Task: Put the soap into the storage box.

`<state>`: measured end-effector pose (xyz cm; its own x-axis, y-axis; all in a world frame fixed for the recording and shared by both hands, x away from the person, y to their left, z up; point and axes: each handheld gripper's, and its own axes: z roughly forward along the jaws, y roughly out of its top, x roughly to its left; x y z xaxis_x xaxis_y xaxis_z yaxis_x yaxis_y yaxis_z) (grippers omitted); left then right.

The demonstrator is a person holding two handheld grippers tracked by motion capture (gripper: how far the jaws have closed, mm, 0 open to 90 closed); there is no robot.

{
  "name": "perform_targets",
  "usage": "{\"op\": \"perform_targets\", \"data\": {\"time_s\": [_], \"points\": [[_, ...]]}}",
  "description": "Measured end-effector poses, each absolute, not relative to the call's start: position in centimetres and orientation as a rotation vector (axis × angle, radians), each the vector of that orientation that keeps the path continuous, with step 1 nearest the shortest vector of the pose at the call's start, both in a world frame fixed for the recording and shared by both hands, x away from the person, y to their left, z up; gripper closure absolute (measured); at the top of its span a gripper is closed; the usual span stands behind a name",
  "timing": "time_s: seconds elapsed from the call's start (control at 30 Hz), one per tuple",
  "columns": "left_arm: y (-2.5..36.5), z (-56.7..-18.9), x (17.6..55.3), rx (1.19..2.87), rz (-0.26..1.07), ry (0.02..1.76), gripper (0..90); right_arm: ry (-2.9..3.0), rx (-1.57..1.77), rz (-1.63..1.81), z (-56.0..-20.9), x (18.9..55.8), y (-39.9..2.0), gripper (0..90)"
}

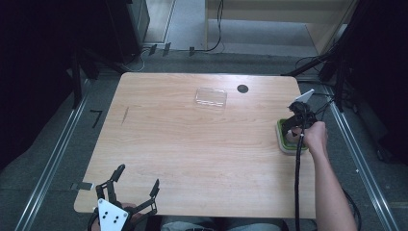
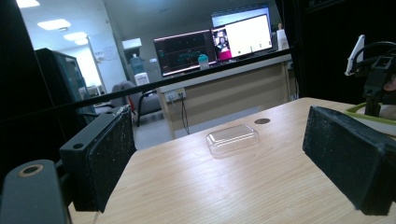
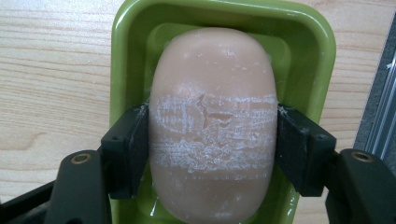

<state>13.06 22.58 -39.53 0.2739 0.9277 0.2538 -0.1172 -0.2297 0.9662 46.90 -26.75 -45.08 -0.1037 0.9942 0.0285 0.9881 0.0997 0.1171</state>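
A pale pink oval soap bar (image 3: 213,116), scuffed white across its middle, lies in a green soap dish (image 3: 128,42) at the table's right edge (image 1: 284,139). My right gripper (image 3: 213,140) points down into the dish, both pads pressed against the bar's sides; in the high view it (image 1: 297,126) stands over the dish, held by a hand. My left gripper (image 1: 137,180) rests at the table's near left edge, jaws wide apart with nothing between them; its pads (image 2: 109,154) frame the tabletop. A clear plastic lid (image 1: 210,97) lies at the far middle of the table (image 2: 232,138).
A round dark cable hole (image 1: 242,88) sits near the table's (image 1: 192,154) far edge, right of the lid. Black stands and cables crowd the floor by the right edge. A desk with monitors (image 2: 212,44) stands beyond the far side.
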Motion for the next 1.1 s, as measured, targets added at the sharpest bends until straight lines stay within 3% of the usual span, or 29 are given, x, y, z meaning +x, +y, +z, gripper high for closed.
{"op": "perform_targets", "data": {"time_s": [0.87, 1.03, 1.1], "points": [[22.47, -39.54, 13.2, 1.447, 1.2, 0.805, 9.9, 2.284, 2.068, 0.18, -44.96, 46.75, -26.89, 31.8], [22.44, -39.54, 13.23, 1.448, 1.199, 0.806, 9.9, 2.281, 2.063, 0.203, -44.6, 46.54, -26.97, 29.3], [22.43, -39.56, 13.26, 1.447, 1.196, 0.806, 9.9, 2.28, 2.053, 0.208, -44.35, 46.41, -26.89, 24.2]]}}
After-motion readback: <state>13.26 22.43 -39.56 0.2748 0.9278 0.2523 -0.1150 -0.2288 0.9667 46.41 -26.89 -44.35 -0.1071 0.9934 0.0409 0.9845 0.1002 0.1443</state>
